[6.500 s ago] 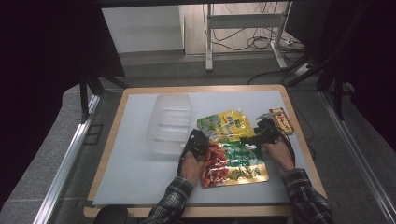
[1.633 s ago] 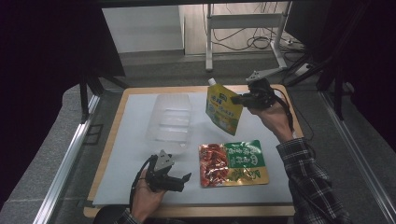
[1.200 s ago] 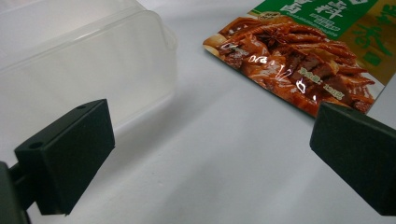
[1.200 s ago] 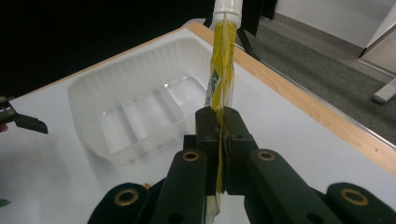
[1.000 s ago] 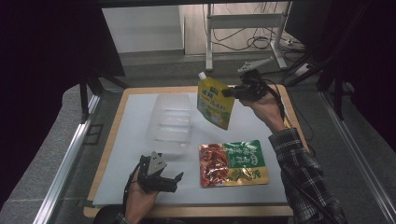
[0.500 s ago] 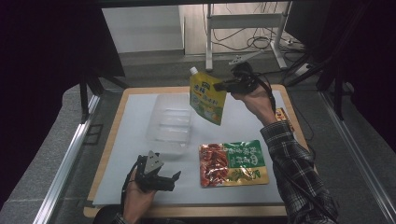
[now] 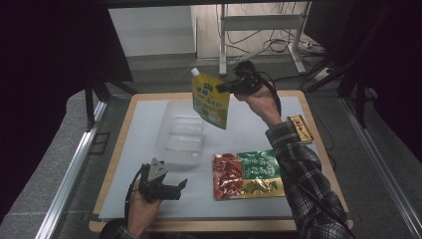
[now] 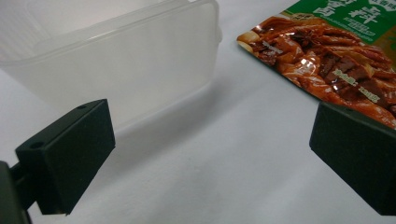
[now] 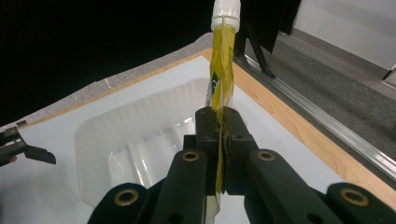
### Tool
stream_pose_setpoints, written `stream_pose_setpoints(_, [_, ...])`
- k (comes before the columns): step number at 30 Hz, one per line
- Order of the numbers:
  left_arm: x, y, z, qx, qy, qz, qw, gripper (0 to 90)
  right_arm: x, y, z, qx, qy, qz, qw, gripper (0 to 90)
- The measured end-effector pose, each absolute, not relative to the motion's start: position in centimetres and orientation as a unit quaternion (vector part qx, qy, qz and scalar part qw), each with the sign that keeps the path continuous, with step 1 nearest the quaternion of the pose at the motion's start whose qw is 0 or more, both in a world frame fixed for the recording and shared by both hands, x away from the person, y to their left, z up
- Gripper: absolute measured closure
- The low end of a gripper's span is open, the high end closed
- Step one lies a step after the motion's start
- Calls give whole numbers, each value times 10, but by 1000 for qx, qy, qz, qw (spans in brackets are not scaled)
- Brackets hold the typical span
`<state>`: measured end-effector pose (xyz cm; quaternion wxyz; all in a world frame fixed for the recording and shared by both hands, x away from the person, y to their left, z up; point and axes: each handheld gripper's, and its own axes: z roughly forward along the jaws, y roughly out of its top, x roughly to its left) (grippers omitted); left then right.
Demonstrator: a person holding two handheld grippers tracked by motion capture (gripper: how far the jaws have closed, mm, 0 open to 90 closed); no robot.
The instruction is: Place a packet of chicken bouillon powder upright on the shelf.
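Observation:
My right gripper (image 7: 222, 88) is shut on the upper edge of a yellow spouted pouch (image 7: 211, 100), which hangs in the air above the far end of a clear plastic container (image 7: 180, 139). In the right gripper view the pouch (image 9: 220, 79) is pinched edge-on between the jaws, white cap (image 9: 225, 12) at the top, the container (image 9: 135, 140) below. My left gripper (image 7: 175, 187) rests open and empty near the table's front edge, left of a red-and-green food pouch (image 7: 249, 174). In the left gripper view its jaws stand wide, the container (image 8: 116, 70) and the red pouch (image 8: 327, 60) ahead.
A small red-and-yellow packet (image 7: 300, 128) lies by the right edge of the white mat (image 7: 149, 112). A wooden rim (image 7: 127, 124) borders the mat, with metal rails (image 7: 69, 169) beyond. Table legs and cables stand on the floor behind.
My right gripper has carried the yellow pouch leftward, from over the mat's far right to above the container's far end. The left gripper has stayed put near the front edge.

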<state>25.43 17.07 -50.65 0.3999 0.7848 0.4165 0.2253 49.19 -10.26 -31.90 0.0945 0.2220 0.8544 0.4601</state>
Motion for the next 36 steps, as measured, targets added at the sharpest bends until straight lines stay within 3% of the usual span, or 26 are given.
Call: stream_pose_setpoints(36, [255, 173, -506, 783, 418, 219, 405, 1, 530, -27, -335, 203, 859, 462, 86, 873])
